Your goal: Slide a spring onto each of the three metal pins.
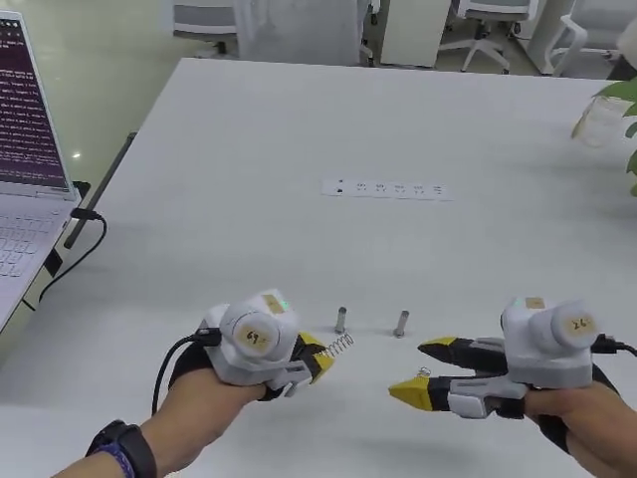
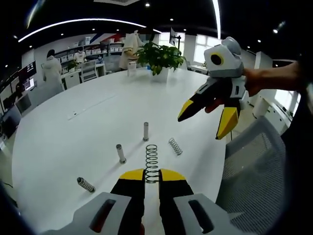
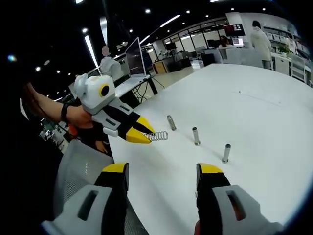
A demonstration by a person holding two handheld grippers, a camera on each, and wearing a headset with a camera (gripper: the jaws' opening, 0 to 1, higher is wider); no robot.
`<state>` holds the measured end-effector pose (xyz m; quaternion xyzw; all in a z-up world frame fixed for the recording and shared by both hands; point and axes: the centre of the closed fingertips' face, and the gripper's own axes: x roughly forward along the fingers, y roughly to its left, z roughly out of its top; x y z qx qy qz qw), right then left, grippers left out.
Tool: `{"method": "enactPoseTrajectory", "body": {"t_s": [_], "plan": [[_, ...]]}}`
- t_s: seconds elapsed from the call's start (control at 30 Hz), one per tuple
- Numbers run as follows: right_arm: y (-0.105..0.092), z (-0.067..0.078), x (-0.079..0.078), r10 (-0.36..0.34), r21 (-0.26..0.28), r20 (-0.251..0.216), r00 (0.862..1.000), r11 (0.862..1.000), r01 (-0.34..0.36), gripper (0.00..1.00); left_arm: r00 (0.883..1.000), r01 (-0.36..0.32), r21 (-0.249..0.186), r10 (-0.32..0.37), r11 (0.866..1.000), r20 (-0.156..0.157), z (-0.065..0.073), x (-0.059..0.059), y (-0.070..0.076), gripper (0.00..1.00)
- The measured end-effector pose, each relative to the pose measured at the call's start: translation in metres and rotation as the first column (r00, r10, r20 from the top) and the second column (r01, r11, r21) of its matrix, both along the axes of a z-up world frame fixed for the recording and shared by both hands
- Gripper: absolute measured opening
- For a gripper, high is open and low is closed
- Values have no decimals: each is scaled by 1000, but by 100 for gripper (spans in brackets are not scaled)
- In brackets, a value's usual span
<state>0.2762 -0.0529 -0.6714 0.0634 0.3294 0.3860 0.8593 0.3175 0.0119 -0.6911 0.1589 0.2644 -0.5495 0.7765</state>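
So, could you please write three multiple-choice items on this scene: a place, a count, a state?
1. The laptop lies to the person's: A) left B) right C) far front
2. How many pins stand bare? A) one B) two C) four
3. The right gripper is: A) open B) shut on a spring C) shut on a pin
Answers: A, it sits at the head view's left edge; B, the third pin wears a spring; A, its jaws stand apart, empty.

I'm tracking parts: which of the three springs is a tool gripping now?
The spring pinched between the left tool's yellow tips, pointing forward; the loose spring and the lower-left spring sit on the table.
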Motion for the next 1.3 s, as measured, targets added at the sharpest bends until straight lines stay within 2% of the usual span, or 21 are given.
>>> {"method": "enactPoseTrajectory", "body": {"t_s": [0.4,0.93,1.3], "plan": [[14,3,9,45,35,-2,999,998,-45,49,999,38,-17,-38,999,14,11,-10,-11,2],[25,3,11,97,84,-24,995,992,-95,39,996,86,-35,-85,996,35,23,-22,-24,2],[32,9,11,122,115,-27,992,986,-118,26,991,125,-32,-123,992,48,25,-31,-28,2]]}}
